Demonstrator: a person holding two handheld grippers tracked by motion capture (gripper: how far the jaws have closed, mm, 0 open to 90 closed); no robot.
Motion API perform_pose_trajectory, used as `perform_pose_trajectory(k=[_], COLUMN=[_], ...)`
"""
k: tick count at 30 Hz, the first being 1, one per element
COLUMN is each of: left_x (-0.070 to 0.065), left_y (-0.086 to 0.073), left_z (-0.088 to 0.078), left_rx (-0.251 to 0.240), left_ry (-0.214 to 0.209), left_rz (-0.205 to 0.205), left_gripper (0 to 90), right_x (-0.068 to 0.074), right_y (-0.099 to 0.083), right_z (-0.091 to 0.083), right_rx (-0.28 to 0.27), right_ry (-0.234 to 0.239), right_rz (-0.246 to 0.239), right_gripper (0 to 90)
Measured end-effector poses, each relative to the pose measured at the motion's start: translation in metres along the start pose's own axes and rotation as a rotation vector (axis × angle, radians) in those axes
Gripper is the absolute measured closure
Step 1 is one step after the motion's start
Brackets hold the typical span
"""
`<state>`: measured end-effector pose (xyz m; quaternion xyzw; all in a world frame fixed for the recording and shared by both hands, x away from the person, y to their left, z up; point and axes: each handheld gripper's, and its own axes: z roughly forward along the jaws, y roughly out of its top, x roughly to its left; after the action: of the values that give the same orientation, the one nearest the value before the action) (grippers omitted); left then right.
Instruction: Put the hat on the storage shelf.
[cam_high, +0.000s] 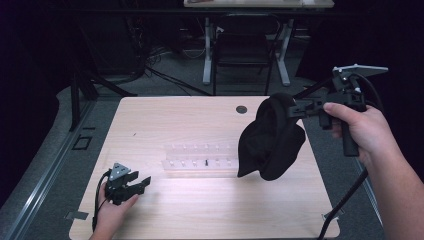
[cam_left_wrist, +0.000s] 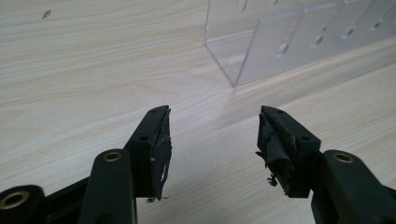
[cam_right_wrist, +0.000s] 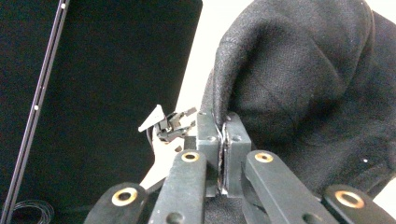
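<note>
Right gripper (cam_high: 296, 109) clamped tight on fold of black knitted fabric cap (cam_high: 270, 137), cap hanging in air above right edge of pale wooden table (cam_high: 150, 125), clear of surface. Left gripper (cam_high: 141, 184) rests near front-left corner, jaws spread wide, nothing between them. Clear acrylic slotted rack (cam_high: 200, 160) lies mid-table, just left of the dangling cap. Step in hand, by judgement: lifting and carrying cap. Next move likely calls for steady grip, lowering cap to chosen spot, perhaps left gripper taking opposite edge.
</note>
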<state>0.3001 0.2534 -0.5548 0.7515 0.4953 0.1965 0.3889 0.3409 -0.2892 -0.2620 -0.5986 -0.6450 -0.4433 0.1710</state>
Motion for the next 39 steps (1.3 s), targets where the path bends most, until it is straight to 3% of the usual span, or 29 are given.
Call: perform_pose_trajectory(k=[9,18,35,39], left_x=[0.001,0.002,0.003,0.002], left_y=[0.001,0.001,0.001,0.001], left_z=[-0.001,-0.001,-0.001,-0.001], left_rx=[0.008,0.003,0.005,0.005], left_ry=[-0.002,-0.005,-0.011,-0.015], left_rz=[0.002,-0.002,-0.005,-0.005], left_gripper=[44.8,44.7,44.6,44.5], right_x=[0.009,0.019,0.025,0.024], right_y=[0.012,0.026,0.045,0.049], right_z=[0.012,0.035,0.067,0.074], right_rx=[0.002,0.009,0.009,0.010], right_ry=[0.006,0.023,0.045,0.033], right_rz=[-0.016,-0.024,-0.028,-0.023], right_gripper=[88.3,88.3,88.3,88.2])
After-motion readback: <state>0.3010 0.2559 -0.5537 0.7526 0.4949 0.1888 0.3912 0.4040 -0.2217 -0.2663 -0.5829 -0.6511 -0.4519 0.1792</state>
